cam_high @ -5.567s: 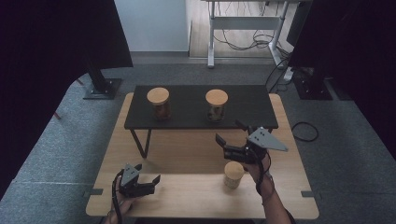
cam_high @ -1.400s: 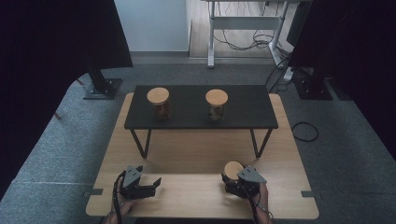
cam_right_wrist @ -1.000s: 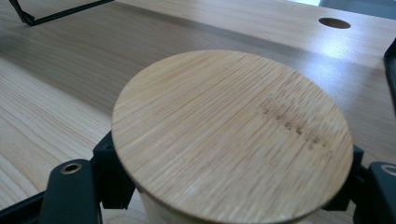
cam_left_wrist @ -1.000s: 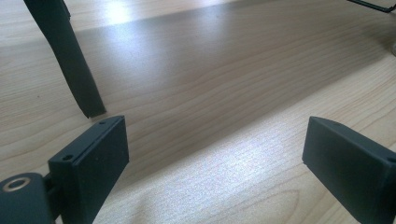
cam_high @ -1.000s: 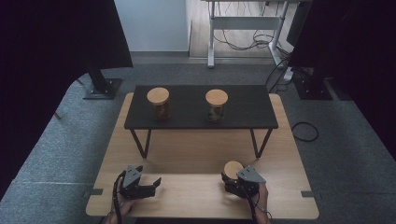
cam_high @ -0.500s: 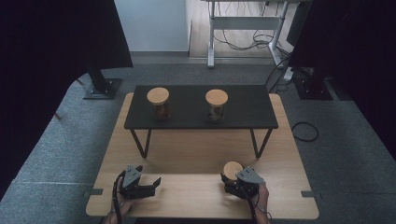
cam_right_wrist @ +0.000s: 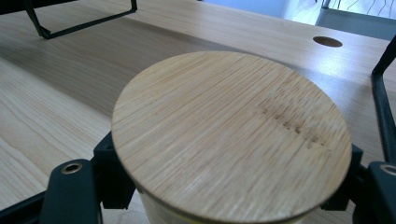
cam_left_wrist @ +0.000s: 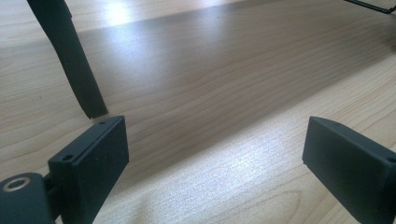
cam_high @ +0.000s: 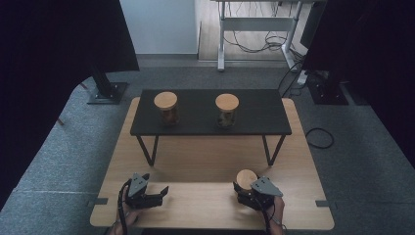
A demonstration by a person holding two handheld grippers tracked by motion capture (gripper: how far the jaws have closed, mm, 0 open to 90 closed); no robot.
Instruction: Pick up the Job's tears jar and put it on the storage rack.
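Altogether three round jars with flat bamboo lids are in sight, along with two black tongs and one low black bench. Taking that low black bench [cam_high: 210,111] as the landmark, two lidded jars stand on its top, one [cam_high: 166,106] toward its left end and one [cam_high: 227,108] right of its middle, well apart. The third lidded jar [cam_high: 246,179] stands on the pale wooden table [cam_high: 195,161] in front of the bench, just past its right front leg. The right tongs [cam_high: 243,192] are clenched on this jar's body below the lid; in the right gripper view the lid [cam_right_wrist: 231,135] hides the jar's body and most of both jaws. The left tongs [cam_high: 159,195] rest in front of the bench's left legs, jaws spread wide with nothing between them. What the two jars on the bench contain is too small to tell.
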